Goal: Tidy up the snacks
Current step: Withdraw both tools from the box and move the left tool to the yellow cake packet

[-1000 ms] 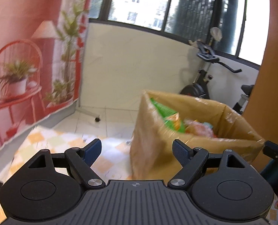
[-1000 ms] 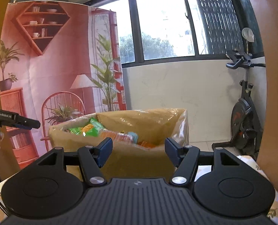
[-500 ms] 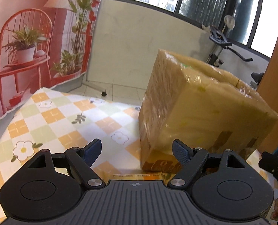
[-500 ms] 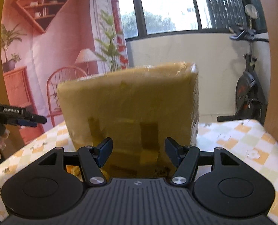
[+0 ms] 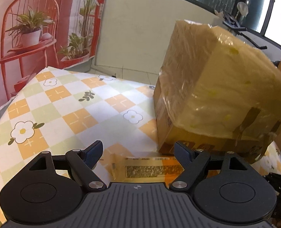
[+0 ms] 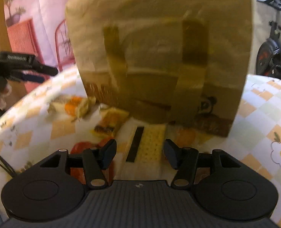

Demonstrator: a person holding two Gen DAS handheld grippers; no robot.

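The right gripper [image 6: 139,156] hangs open right over a yellow snack packet [image 6: 149,142] lying on the bench [image 6: 261,102], its long axis running straight ahead between the jaws; the left gripper [image 5: 138,153], also open, has another packet [image 5: 146,169] crosswise beneath it; the box [image 6: 159,47] stands just beyond both.

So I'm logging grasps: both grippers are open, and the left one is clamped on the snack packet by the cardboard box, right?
Not clamped. In the left wrist view the left gripper is open above the snack packet by the cardboard box. The right gripper is open too.
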